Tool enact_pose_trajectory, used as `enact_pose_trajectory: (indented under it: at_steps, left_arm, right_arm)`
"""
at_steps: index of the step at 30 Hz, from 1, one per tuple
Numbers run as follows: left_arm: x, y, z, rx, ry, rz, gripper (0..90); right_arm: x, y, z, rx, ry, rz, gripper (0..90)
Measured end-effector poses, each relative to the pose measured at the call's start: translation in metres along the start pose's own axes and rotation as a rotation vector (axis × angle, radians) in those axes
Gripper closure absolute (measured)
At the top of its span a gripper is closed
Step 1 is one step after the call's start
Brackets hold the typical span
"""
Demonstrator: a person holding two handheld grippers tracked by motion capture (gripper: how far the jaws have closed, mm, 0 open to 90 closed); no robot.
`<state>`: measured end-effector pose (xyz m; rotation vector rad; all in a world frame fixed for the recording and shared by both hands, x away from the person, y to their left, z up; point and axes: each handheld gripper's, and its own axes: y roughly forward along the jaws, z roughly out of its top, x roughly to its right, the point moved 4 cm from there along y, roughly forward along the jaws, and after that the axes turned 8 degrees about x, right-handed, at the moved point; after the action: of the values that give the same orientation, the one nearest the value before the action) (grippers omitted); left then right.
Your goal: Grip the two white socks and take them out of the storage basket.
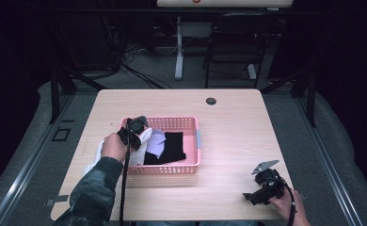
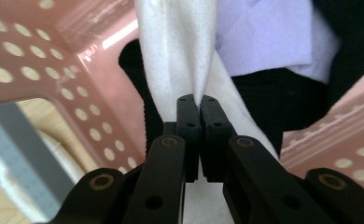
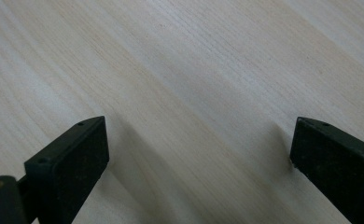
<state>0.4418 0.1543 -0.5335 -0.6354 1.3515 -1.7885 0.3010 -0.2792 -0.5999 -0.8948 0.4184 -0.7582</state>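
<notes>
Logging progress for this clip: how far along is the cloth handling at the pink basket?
Done: a black cloth and a lilac cloth lie inside the pink basket. In hand: the left gripper is shut on a white cloth draped over the basket's left wall. Left: that cloth still hangs partly outside; the right gripper rests open on the table.

Inside a pink perforated basket [image 2: 54,79], the left gripper [image 2: 199,105] pinches a fold of white cloth [image 2: 178,51], its black jaws pressed together on the fabric. A lavender cloth [image 2: 269,37] lies just right of the white cloth, over a black garment [image 2: 273,98] beneath both.
</notes>
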Motion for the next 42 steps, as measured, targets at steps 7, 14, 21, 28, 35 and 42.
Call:
enact_pose_trajectory:
  at_steps: [7,14,21,28,35,42]
  left_arm:
    - [-0.004,-0.023,0.006,0.041,-0.004,-0.025,88.0]
    - [-0.004,-0.043,0.010,0.062,0.017,-0.027,88.0]
    - [-0.007,-0.066,0.016,0.087,0.038,-0.024,88.0]
    - [-0.009,-0.086,0.022,0.106,0.052,-0.009,88.0]
    - [-0.012,-0.106,0.026,0.134,0.054,0.011,88.0]
    - [-0.021,-0.123,0.023,0.156,0.046,0.042,88.0]
  right_arm:
    - [0.000,0.000,0.000,-0.004,-0.001,-0.007,3.7]
    - [0.000,0.000,0.000,-0.002,0.000,-0.001,3.7]
    - [0.001,0.000,0.000,-0.010,-0.008,-0.004,3.6]
    - [0.001,-0.001,0.000,-0.018,-0.015,-0.012,3.6]
    - [0.000,0.000,0.000,-0.008,-0.001,0.000,3.6]
    - [0.000,0.000,-0.001,-0.002,-0.005,-0.001,3.6]
